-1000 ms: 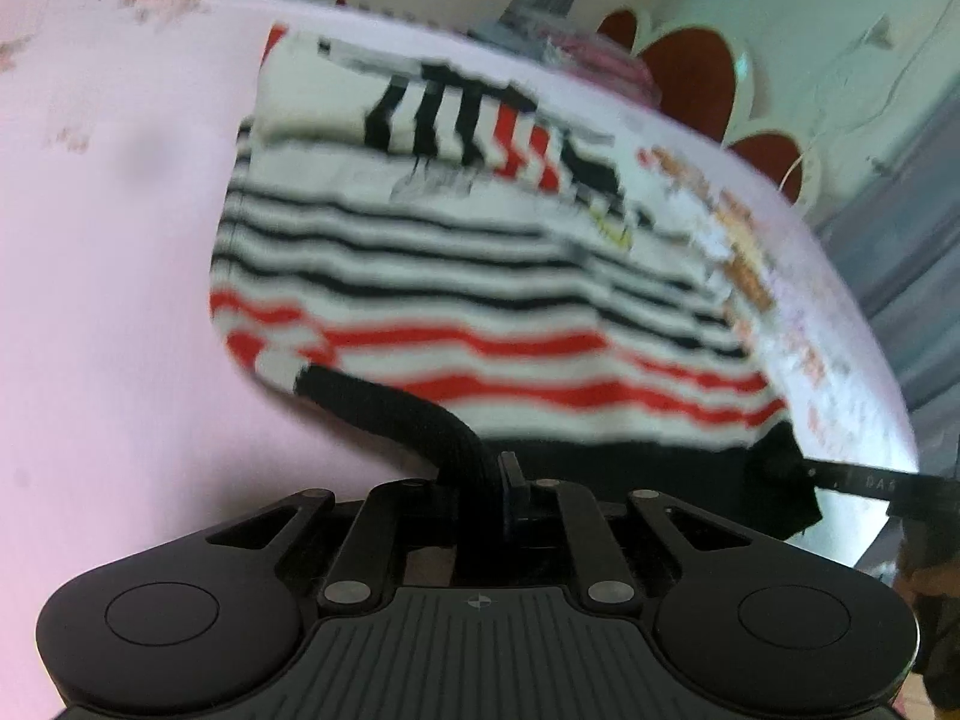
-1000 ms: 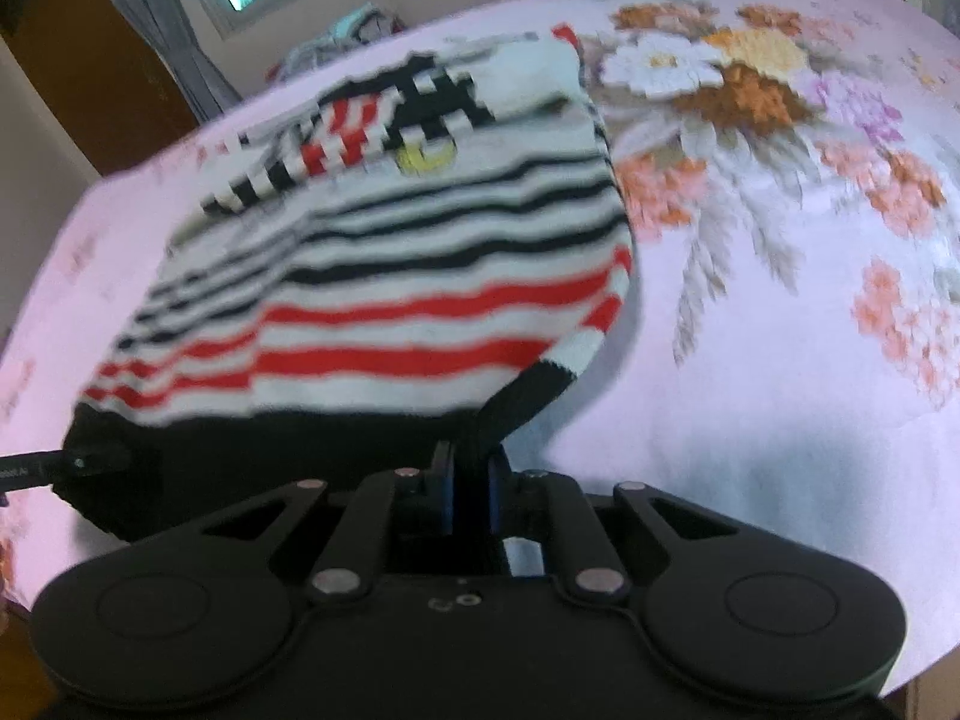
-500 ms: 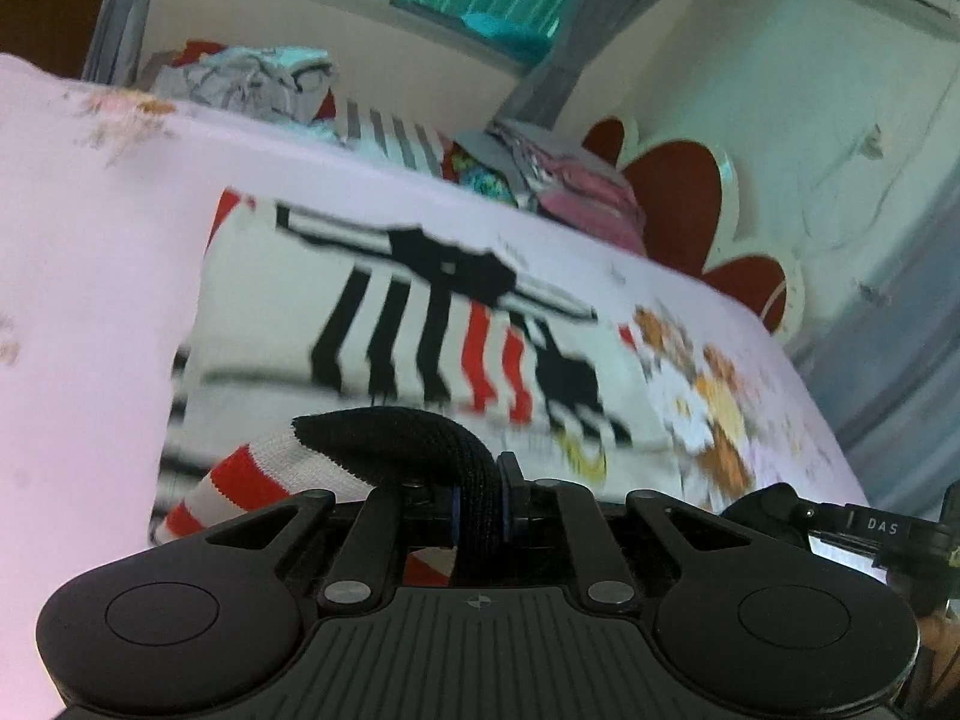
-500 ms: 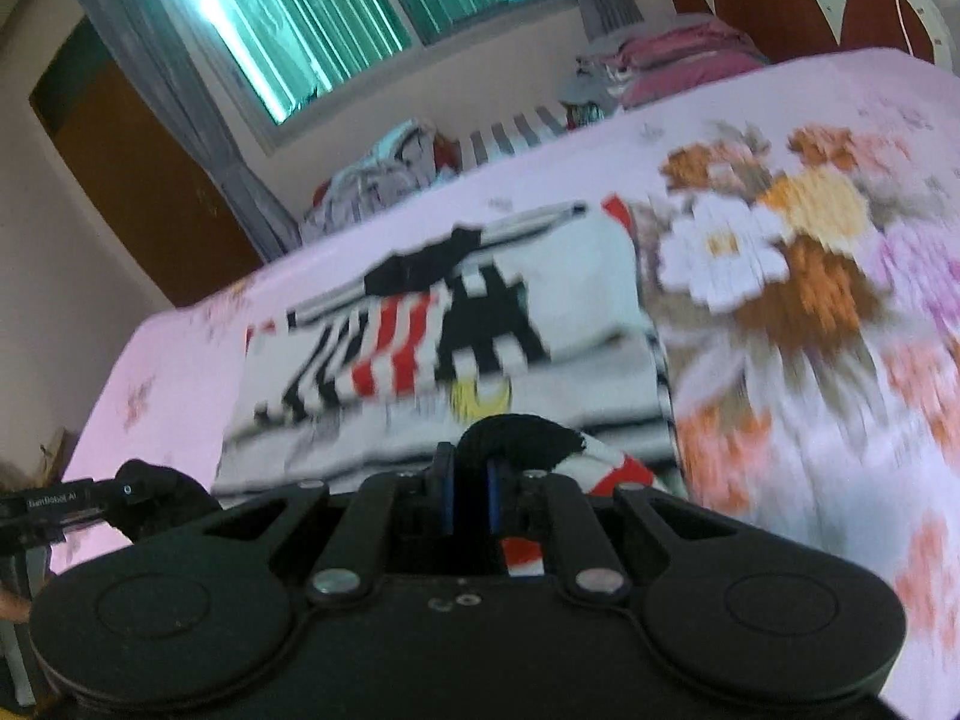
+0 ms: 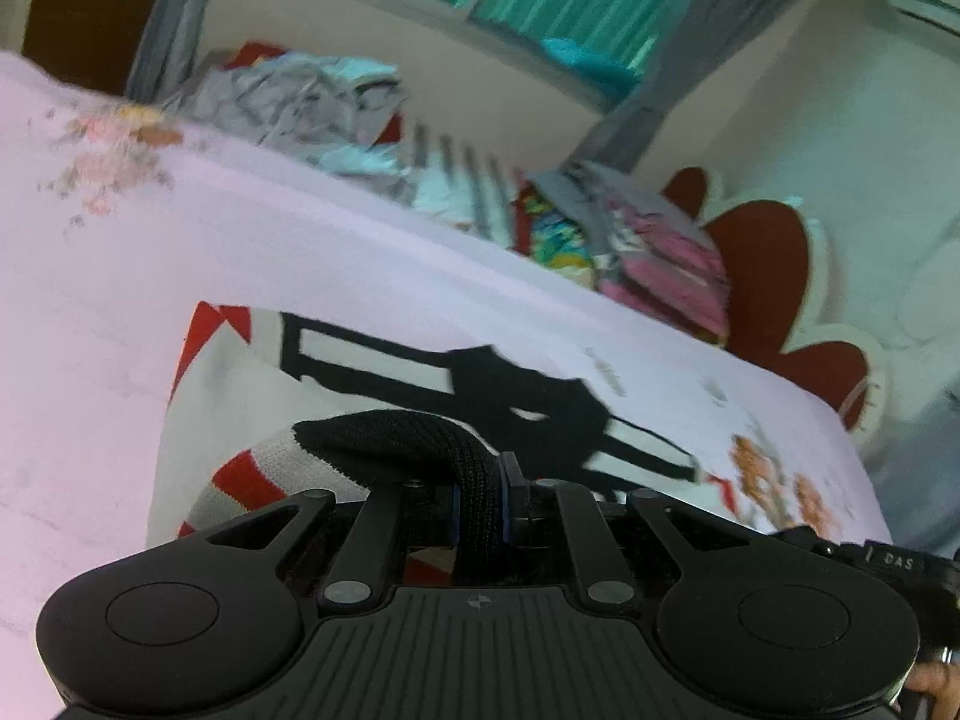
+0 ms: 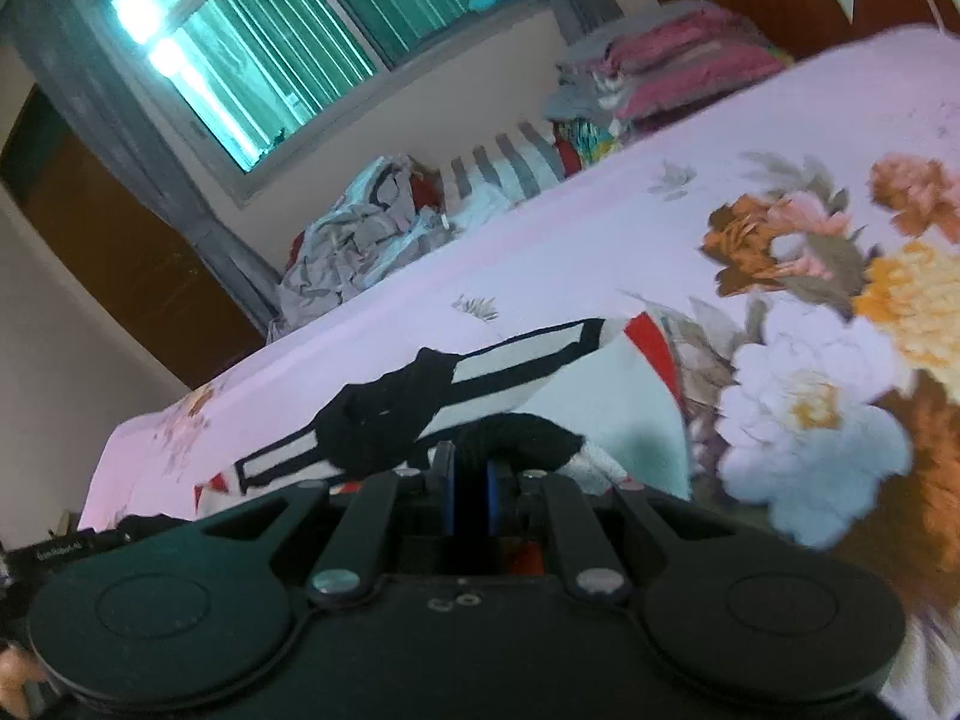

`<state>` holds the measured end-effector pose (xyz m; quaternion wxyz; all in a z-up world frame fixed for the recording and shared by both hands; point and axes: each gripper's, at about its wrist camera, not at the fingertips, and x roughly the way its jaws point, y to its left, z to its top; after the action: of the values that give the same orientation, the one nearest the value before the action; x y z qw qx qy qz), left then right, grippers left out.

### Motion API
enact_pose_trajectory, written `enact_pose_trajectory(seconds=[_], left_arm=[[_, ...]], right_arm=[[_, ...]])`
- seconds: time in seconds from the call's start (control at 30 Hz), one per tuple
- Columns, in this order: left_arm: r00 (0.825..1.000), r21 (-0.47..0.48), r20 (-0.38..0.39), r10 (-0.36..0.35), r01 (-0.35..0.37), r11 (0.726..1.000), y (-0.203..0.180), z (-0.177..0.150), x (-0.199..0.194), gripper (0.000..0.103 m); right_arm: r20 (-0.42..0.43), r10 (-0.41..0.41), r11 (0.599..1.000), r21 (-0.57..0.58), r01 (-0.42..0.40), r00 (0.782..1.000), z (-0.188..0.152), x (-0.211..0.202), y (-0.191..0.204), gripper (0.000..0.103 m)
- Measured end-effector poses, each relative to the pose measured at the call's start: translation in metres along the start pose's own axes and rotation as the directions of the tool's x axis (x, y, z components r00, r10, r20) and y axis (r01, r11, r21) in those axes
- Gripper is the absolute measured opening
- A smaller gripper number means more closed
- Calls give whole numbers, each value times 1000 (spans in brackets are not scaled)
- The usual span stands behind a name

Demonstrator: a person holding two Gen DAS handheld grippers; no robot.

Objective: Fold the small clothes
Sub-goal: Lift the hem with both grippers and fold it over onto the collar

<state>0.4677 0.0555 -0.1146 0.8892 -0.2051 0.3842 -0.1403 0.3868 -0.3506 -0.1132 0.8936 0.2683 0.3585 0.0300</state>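
Note:
A small knit sweater, white with black and red stripes and a black hem, lies on the pink floral bedsheet. My left gripper is shut on the black hem at the garment's left corner, lifted over the sweater's upper part. My right gripper is shut on the black hem at the right corner, over the same sweater. The lower striped body is hidden under both grippers. The other gripper's tip shows at the right edge of the left wrist view.
At the far edge of the bed sit a crumpled grey pile of clothes, a striped garment and a stack of folded pink items. A red scalloped headboard stands at the right. A window is behind.
Both grippers carried the black hem forward over the sweater toward its collar end. The striped body, spread out in view earlier, has passed under the grippers, and the far wall and window now show.

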Motion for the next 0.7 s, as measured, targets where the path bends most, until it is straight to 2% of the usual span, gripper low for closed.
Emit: enact_pose_trajectory(seconds=[0.1,0.27,0.43,0.6,0.63,0.67,0.7], left_arm=[[999,-35,-19,36,-37,999,8,6,25,11],[996,-39,-46,72,-73,997,17,15,57,11],[994,-95,-63,90,-96,991,30,25,79,11],[992,-113,-95,88,-99,989,32,31,90,14],[992,-124,-92,83,-94,988,33,32,89,17],[994,-133,-85,75,-86,987,34,34,87,27],[995,-133,-64,72,-80,988,34,36,84,46]], right_arm=[[-39,-5,998,56,7,999,8,30,-12,10],[-73,-2,992,125,12,997,21,68,-23,10],[-87,-2,985,173,17,996,27,90,-31,11],[-80,28,972,237,-8,996,34,98,-40,20],[-76,33,971,241,-14,997,35,98,-41,20],[-71,38,970,242,-20,997,36,98,-42,21],[-64,44,969,247,-27,997,37,97,-42,24]])
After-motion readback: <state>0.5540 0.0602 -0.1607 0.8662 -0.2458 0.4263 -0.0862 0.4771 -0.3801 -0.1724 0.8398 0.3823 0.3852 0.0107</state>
